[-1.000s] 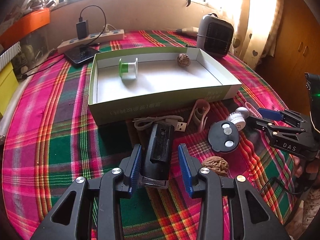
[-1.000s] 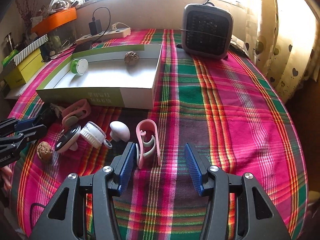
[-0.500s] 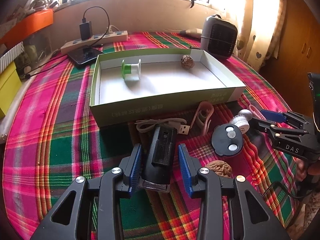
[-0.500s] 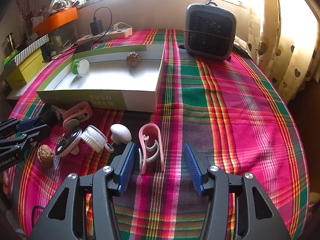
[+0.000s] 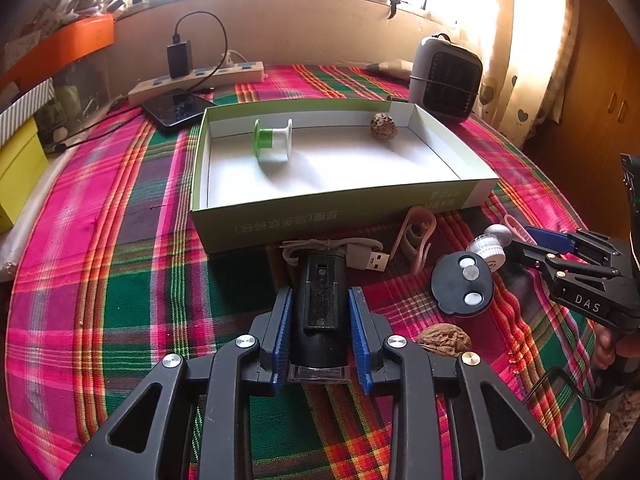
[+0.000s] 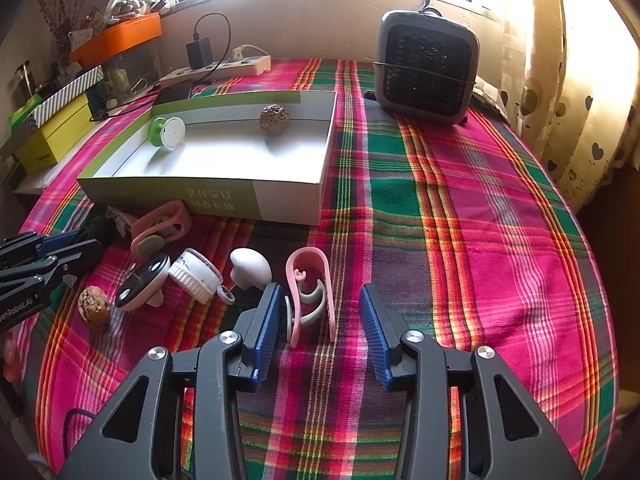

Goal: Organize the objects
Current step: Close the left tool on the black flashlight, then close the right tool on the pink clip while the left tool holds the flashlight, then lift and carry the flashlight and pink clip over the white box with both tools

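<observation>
Jaws of the left gripper [image 5: 319, 330] were closing against a black device [image 5: 319, 312] on the worktop [image 5: 120, 280] before the box [image 5: 340, 204]. Right gripper [image 6: 318, 334] jaws, apart, were closing around a pink clip [image 6: 310, 292]. Springy, off-centre, it might squirt sideways.

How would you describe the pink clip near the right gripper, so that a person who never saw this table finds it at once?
Start from the green-and-white cardboard tray on the plaid cloth and come toward the camera from its near right corner. There a pink clip lies between the fingers of the right gripper, which are closing but not yet touching it. Unlike the other pink clip by the tray's front wall, it lies alone, with pale grey curved inserts.
</observation>
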### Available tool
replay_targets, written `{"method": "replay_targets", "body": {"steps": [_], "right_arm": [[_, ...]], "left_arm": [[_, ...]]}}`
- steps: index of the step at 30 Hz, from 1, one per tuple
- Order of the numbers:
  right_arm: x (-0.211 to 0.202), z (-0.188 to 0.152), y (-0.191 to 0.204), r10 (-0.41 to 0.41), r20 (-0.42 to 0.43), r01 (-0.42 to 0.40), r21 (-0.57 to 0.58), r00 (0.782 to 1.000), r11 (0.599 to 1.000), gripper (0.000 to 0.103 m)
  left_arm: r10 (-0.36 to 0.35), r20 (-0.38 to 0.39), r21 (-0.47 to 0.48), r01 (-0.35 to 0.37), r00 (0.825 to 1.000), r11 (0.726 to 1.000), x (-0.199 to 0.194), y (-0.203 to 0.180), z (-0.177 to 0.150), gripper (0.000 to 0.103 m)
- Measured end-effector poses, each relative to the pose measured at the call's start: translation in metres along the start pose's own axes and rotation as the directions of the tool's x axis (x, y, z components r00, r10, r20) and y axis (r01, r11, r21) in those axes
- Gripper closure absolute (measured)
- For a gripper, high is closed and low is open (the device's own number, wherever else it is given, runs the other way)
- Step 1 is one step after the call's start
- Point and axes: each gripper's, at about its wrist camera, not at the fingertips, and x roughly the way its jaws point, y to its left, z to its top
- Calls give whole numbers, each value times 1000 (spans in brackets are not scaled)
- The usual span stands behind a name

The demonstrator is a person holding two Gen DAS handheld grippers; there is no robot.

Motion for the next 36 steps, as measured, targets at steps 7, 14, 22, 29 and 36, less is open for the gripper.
{"method": "replay_targets", "body": {"steps": [7,14,22,29,36], "right_arm": [[-2,0,-1,-4,3,4,10,1000,1000,72],[-2,-1,-1,-7,4,7,15,1000,1000,76],[-3,-2,0,-13,4,13,16,1000,1000,78],[-3,-2,1,-14,5,14,22,1000,1000,78],[-4,-3,-1,-7,7,7,49,1000,999,78]], "left_arm": [[-1,3,-14,1,1000,1000,0,0,0,78],[-2,3,-15,2,1000,1000,0,1,-1,78],[-3,3,-21,3,1000,1000,-1,2,0,78],[-5,2,-30,6,1000,1000,-1,2,0,78],[-9,-1,-33,9,1000,999,-1,3,-1,78]]}}
